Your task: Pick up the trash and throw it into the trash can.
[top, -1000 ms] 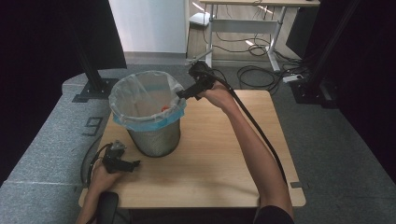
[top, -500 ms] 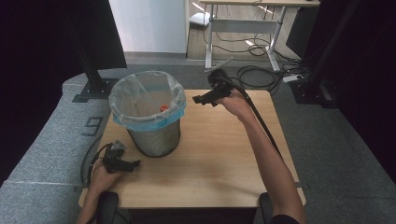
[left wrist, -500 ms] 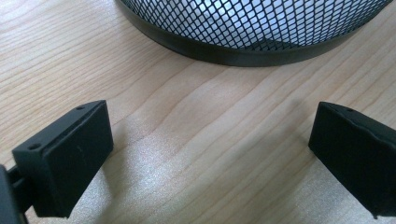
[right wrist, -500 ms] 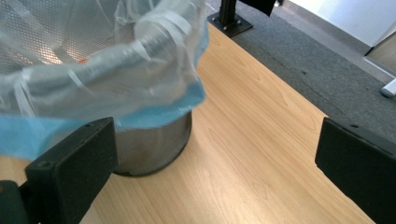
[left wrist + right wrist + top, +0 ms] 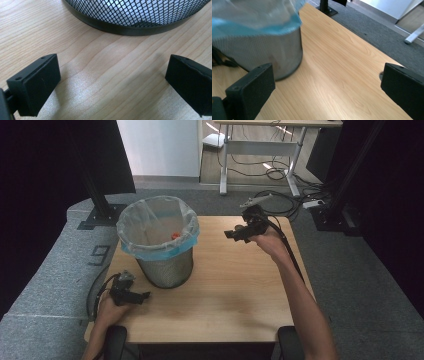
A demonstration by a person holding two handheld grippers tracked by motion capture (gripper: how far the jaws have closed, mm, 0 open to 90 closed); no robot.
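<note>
A mesh wastebasket (image 5: 165, 265) stands upright on the wooden surface (image 5: 225, 290), toward its far left corner. A clear plastic liner (image 5: 155, 227) is folded over the rim, with a blue band (image 5: 160, 251) running round the outside just under the top. Inside the liner, near the far right of the opening, lies a small orange-red object (image 5: 175, 236); what it is cannot be told.

The right claw (image 5: 231, 234) is held in the air above the far right part of the surface, to the right of the wastebasket and apart from it, pointing toward the basket. Its jaws stand wide with nothing between them; in the right gripper view (image 5: 327, 92) the basket (image 5: 259, 53) and its blue band (image 5: 259, 28) sit beyond the left jaw, and bare wood (image 5: 332, 75) lies between the jaws.

The left claw (image 5: 142, 296) rests low at the near left corner of the surface, just beside the base of the wastebasket. In the left gripper view (image 5: 112, 85) its jaws are wide and hold nothing, and the basket's black bottom ring (image 5: 130, 27) is close ahead, not touching them.
</note>
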